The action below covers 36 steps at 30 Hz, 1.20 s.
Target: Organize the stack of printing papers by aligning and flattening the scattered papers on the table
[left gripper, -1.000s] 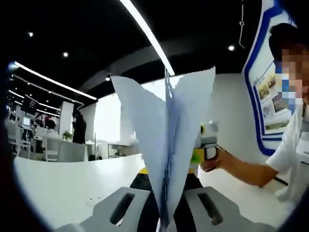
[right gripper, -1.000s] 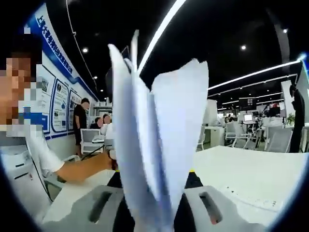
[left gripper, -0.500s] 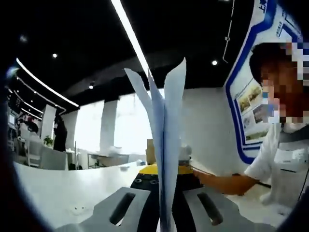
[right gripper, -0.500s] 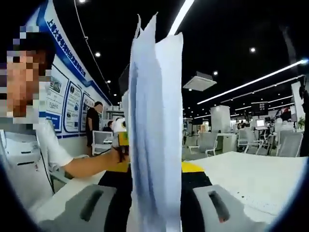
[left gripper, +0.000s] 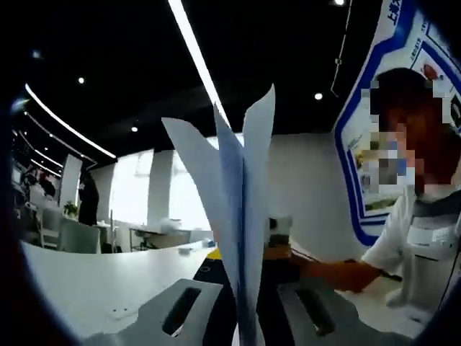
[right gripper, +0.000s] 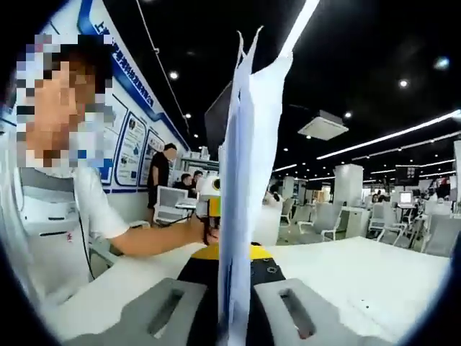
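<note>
Papers (left gripper: 241,238) are held upright above the white table (left gripper: 86,281), clamped edge-on by left gripper (left gripper: 245,328) and right gripper (right gripper: 234,328).

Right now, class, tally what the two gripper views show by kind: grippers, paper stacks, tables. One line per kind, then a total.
Grippers: 2, left and right, jaws shut on the stack.
Paper stacks: 1, held upright between both.
Tables: 1, white.
Total: 4
</note>
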Motion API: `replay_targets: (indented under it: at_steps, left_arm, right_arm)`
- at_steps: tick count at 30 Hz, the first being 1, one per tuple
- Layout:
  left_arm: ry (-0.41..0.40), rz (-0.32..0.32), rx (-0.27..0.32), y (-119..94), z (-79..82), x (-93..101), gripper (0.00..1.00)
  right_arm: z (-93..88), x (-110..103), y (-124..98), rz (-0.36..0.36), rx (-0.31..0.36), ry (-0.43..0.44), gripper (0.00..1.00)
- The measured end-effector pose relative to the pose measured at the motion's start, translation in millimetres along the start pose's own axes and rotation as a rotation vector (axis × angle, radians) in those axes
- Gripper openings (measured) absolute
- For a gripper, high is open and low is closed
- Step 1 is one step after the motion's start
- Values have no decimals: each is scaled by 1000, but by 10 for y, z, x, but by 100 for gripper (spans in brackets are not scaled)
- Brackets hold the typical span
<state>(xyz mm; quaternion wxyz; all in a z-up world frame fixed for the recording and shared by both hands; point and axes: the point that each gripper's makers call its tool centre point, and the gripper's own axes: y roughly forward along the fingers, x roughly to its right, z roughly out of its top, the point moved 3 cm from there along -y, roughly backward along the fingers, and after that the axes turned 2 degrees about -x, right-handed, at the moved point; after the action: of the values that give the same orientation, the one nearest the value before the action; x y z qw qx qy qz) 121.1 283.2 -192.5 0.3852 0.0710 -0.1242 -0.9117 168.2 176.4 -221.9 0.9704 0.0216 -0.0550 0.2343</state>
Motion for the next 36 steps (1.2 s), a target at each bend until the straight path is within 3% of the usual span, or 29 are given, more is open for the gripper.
replay_targets:
  at_steps: [2,4,6,7,8,9,10,13,16,21,23,27,31,33,36]
  left_arm:
    - [50,65,-20,-2,16,-87,25]
    - [147,103,-39,-8,54,-98,29]
    - [184,101,-33,-22,115,-78,34]
    - [150,96,-59,-52,122,-36,32]
    - [113,81,-45,-61,171,26,31]
    - [105,77,-47,-75,201,59,32]
    - [146,47,-50,-57,220,120,34]
    - [228,43,-111,-47,251,174,45]
    - [173,22,-213,-31,235,315,53]
    - [107,-43,-291,-72,220,605,46]
    - [100,-59,-363,-75,164,695,44]
    - [85,-86,-444,-42,81,782,47]
    - [57,-116,-545,32,-12,923,43]
    - [67,-132,-592,57,-58,987,31]
    - [98,-168,-607,70,-96,1092,6]
  right_arm:
    - [-8,25,-79,-42,-53,-22,0]
    - [26,7,-120,-52,-75,-30,0]
    - [49,-28,-154,-53,-109,-31,0]
    - [66,-59,-159,-50,-118,-25,0]
    - [69,-105,-164,-41,-138,-26,0]
    - [59,-191,-172,-6,-189,-67,0]
    - [59,-232,-175,11,-212,-72,0]
    - [156,-276,-191,41,-294,-23,0]
    - [196,-384,-209,98,-381,-16,0]
    - [174,-566,-286,135,-509,14,0]
    - [168,-634,-279,144,-546,17,0]
    - [67,-796,-256,180,-673,-10,0]
    - [13,-894,-177,182,-736,-5,0]
    - [-1,-911,-166,180,-760,-4,0]
    - [-4,-911,-179,162,-778,2,0]
